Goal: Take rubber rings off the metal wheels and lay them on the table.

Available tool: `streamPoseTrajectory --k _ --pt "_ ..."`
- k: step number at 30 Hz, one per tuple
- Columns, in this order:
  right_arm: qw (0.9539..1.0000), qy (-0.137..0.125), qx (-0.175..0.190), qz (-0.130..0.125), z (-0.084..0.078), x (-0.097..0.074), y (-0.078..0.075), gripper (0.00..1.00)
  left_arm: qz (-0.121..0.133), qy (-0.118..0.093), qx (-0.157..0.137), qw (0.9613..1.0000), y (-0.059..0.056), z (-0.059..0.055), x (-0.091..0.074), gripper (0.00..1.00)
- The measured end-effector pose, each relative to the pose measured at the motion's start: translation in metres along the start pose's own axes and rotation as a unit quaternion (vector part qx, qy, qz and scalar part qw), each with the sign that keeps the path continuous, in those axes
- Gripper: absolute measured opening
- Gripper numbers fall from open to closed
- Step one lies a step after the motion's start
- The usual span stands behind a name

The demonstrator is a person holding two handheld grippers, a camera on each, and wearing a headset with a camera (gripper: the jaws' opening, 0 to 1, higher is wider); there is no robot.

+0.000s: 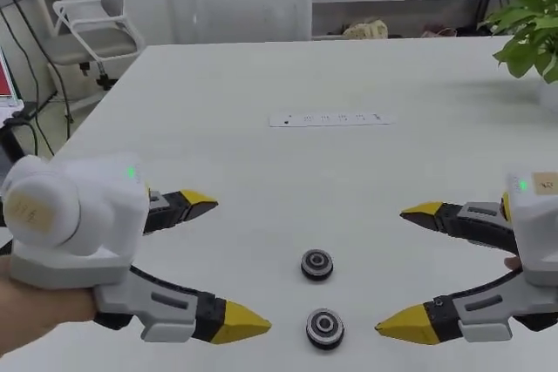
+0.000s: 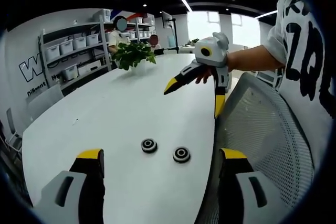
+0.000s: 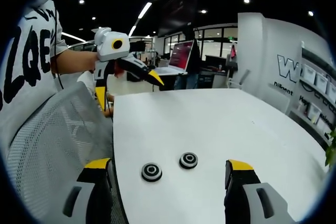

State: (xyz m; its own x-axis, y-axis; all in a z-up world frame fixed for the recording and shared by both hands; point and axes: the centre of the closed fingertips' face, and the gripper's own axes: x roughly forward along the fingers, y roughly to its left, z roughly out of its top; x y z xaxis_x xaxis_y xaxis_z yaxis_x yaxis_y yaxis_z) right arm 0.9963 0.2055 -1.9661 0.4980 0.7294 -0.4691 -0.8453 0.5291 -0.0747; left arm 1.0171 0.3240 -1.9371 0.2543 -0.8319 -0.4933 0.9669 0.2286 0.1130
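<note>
Both spread wide and empty, the yellow-tipped left tongs (image 1: pixel 237 266) and right tongs (image 1: pixel 392 270) flank two small round metal wheels wearing black rubber rings, nearer wheel (image 1: pixel 324 328) and farther wheel (image 1: pixel 316 265) close together on the white counter (image 1: pixel 261 128), a flat white power strip (image 1: pixel 331 118) lying beyond.

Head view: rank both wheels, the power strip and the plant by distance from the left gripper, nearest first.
From the left gripper:
1. Far wheel and near wheel, just right of its fingers; too close to call.
2. Power strip, mid-table, ahead.
3. Plant, far right edge.
</note>
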Motion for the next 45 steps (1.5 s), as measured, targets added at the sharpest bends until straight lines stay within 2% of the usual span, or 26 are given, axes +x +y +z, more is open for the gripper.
streamPoseTrajectory --k 8,23,37,45 --pt "0.9998 0.005 -0.008 0.015 -0.001 0.006 0.002 0.82 -0.011 0.001 0.006 0.9999 0.0 -0.001 0.008 0.83" --pt "0.9985 0.02 -0.02 0.048 -0.013 0.022 0.004 0.71 -0.031 0.011 0.005 0.9994 0.001 -0.006 0.024 0.8" --pt "0.9971 0.035 -0.018 0.065 -0.027 0.034 0.004 0.65 -0.054 0.035 0.0 0.9979 -0.004 -0.026 0.04 0.74" --pt "0.9952 0.048 -0.022 0.082 -0.038 0.04 0.009 0.58 -0.066 0.037 -0.002 0.9971 -0.007 -0.032 0.049 0.68"
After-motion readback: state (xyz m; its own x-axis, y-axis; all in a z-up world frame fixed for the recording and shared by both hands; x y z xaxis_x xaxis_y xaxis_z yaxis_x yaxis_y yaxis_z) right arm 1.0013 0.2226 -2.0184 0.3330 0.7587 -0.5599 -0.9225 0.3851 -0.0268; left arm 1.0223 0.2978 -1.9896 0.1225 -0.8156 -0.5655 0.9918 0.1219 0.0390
